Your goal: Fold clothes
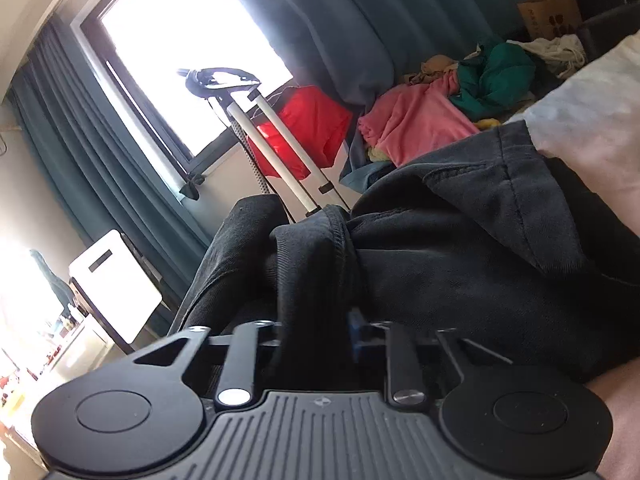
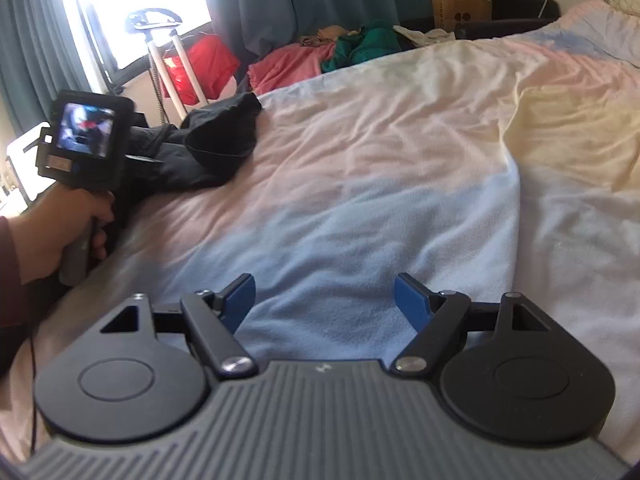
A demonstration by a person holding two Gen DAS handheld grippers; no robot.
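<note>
**Left claw clamped on black garment; right claw wide over bare bedding**

Left gripper (image 1: 320, 332): fingers drawn close together at lower centre of the left wrist view, a fold of the black garment (image 1: 440, 240) pinched between them. A sliver of blue pad (image 1: 355, 330) shows beside the cloth. The garment bunches up through the middle of the frame, a stitched hem standing just above the claw.

Right gripper (image 2: 324, 300): jaws spread wide, blue pads (image 2: 240, 300) well apart, nothing between them. It hangs over the pale bedsheet (image 2: 380, 160); whether it touches the sheet cannot be told.

Only the right wrist view shows the person's left hand (image 2: 56, 232) at left edge, gripping the left tool's handle, its small screen (image 2: 85, 130) lit, with the black garment (image 2: 216, 140) heaped at the bed's edge in the upper left.

Both views show the clothes pile (image 1: 440, 108) of pink and green items, a red bag (image 1: 308, 128), a brown paper bag (image 2: 460, 8) and teal curtains (image 1: 360, 20).
</note>
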